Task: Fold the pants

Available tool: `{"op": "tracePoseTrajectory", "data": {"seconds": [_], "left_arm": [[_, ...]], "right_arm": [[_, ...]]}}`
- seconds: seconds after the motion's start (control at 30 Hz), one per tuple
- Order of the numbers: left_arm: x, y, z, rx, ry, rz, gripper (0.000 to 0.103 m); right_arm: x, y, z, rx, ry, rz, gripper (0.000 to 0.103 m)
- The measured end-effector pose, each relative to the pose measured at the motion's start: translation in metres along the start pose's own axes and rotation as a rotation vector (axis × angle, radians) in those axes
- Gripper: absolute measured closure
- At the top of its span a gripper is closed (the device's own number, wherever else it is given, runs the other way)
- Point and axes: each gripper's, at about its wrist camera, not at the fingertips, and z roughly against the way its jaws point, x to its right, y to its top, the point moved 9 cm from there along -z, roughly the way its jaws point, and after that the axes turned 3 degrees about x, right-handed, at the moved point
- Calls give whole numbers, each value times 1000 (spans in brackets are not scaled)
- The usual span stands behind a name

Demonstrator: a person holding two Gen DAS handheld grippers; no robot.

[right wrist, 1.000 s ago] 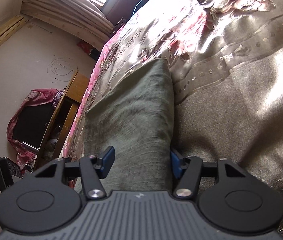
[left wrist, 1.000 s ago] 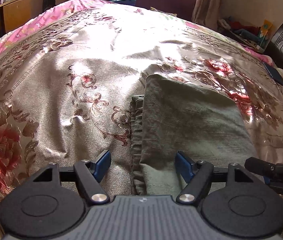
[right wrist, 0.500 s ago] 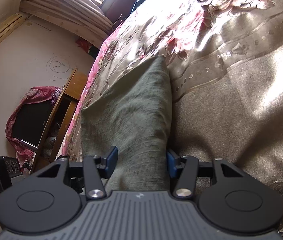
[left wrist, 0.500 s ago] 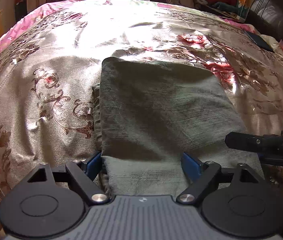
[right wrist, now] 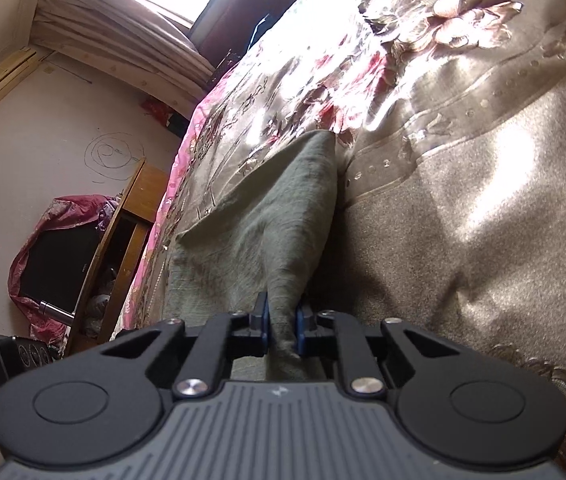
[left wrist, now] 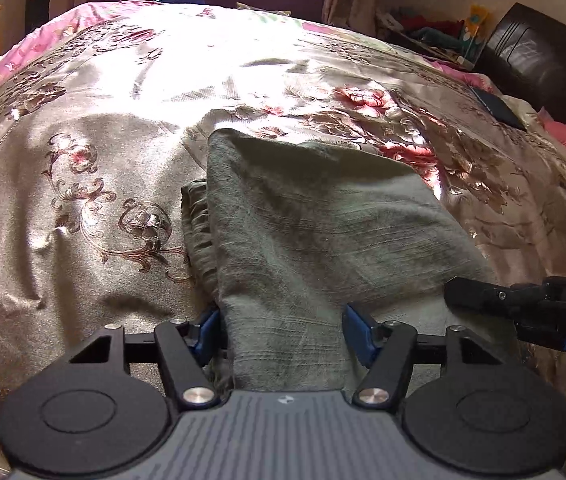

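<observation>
The grey-green pants (left wrist: 323, 236) lie folded on a floral satin bedspread (left wrist: 103, 184). My left gripper (left wrist: 283, 328) is open, its blue fingertips (left wrist: 357, 330) astride the near edge of the pants, with cloth between them. My right gripper (right wrist: 282, 320) is shut on the near right corner of the pants (right wrist: 267, 232), and the cloth is pinched into a ridge that rises from the bed. The right gripper also shows in the left wrist view (left wrist: 523, 304) at the right edge of the pants.
A dark headboard (left wrist: 539, 60) and a dark flat object (left wrist: 497, 106) are at the far right of the bed. A wooden desk (right wrist: 123, 240) and a pink-covered screen (right wrist: 55, 268) stand beside the bed. Curtains (right wrist: 123, 36) hang at the window.
My right gripper has closed on the corner of the pants and pulled it up. My left gripper has slid further over the near edge, still open.
</observation>
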Motion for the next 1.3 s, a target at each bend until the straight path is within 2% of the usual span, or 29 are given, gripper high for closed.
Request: {"op": "tracePoseTrajectory", "data": {"seconds": [0.17, 0.27, 0.37, 0.5, 0.73, 0.8, 0.87, 1.0, 1.13, 1.3], "left_arm": [[13, -3, 4, 10, -98, 28, 31], [29, -6, 2, 6, -161, 23, 31], [50, -12, -7, 2, -206, 0, 31], [62, -13, -10, 23, -212, -40, 31], [25, -7, -6, 36, -214, 158, 32], [23, -6, -8, 37, -198, 162, 32], [23, -5, -8, 48, -174, 145, 34], [17, -7, -13, 28, -136, 144, 34], [19, -7, -12, 22, -181, 166, 34], [26, -9, -11, 10, -201, 154, 33]], "right_arm": [[6, 2, 30, 52, -19, -13, 90], [21, 5, 44, 89, -90, -13, 90], [42, 10, 55, 125, -138, -70, 90], [46, 12, 62, 169, -145, -86, 88], [44, 5, 41, 125, -167, -81, 77], [41, 5, 40, 126, -180, -62, 72], [36, 5, 40, 128, -176, -60, 62], [28, 2, 34, 103, -216, -13, 56], [22, -1, 24, 89, -251, 52, 45], [18, -9, 22, 100, -293, 150, 46]]}}
